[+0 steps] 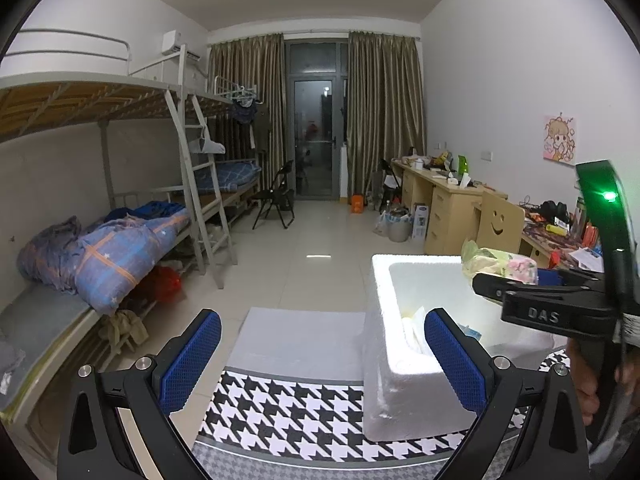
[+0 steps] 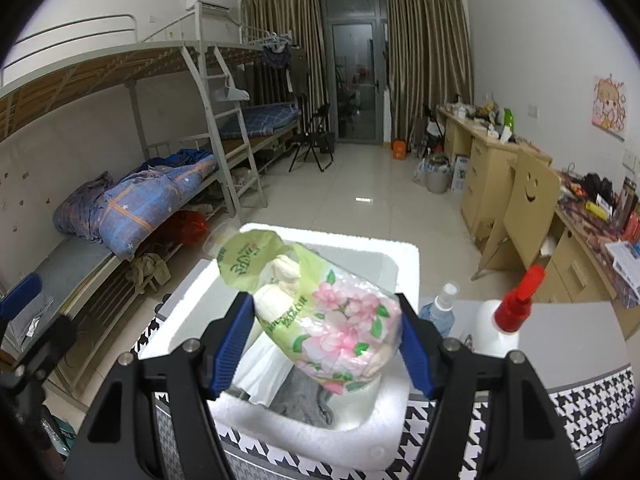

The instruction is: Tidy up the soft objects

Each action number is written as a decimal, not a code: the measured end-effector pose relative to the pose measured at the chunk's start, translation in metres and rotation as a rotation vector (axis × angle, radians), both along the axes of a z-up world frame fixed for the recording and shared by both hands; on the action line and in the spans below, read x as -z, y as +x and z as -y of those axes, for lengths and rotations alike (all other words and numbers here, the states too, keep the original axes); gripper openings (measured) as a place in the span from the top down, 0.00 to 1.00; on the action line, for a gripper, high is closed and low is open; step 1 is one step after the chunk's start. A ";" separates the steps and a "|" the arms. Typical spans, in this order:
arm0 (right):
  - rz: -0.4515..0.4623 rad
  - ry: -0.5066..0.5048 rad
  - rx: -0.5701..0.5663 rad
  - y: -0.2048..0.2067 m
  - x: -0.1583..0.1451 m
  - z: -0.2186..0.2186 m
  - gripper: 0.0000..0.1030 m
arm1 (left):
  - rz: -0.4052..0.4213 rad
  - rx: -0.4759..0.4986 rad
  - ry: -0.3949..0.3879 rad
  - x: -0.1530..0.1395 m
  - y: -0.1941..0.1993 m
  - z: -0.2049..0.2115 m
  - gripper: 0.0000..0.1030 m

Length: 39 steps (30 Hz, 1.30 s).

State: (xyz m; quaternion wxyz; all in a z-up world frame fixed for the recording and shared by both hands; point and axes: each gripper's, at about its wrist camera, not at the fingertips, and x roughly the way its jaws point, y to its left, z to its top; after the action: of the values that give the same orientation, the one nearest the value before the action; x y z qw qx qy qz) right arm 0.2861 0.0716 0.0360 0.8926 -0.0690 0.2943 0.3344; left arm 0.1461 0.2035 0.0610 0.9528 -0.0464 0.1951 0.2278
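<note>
The left tool point(image 1: 322, 364) hangs released and empty just left of the white foam box point(image 1: 380, 344), which sits on the houndstooth-covered table point(image 1: 288, 408). Inside the box some pale soft things already lie at the bottom, so part of the sorting looks done. Directly above the box, the right tool point(image 2: 326, 344) is clenched on a flowered plastic bag point(image 2: 340, 320) stuffed with soft items; judging by this, it remains to be lowered in. Right of the box stand a spray bottle point(image 2: 442, 308) and a red-capped bottle point(image 2: 506, 320), untouched.
</note>
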 end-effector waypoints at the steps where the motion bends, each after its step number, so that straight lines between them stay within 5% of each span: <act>1: -0.007 -0.005 0.004 0.001 0.001 -0.001 0.27 | -0.002 0.001 -0.002 0.000 0.000 -0.001 0.01; 6: -0.043 -0.025 0.009 0.004 0.009 -0.004 0.17 | -0.003 0.004 -0.003 0.001 -0.001 -0.003 0.01; 39: 0.103 0.001 0.054 -0.067 -0.030 0.053 0.02 | 0.033 0.099 0.005 -0.014 -0.018 0.039 0.01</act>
State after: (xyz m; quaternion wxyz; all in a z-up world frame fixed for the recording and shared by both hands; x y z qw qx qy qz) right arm 0.2193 0.0186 0.0663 0.9155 -0.0776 0.2492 0.3062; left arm 0.1286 0.1642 0.0753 0.9662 -0.0380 0.1808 0.1798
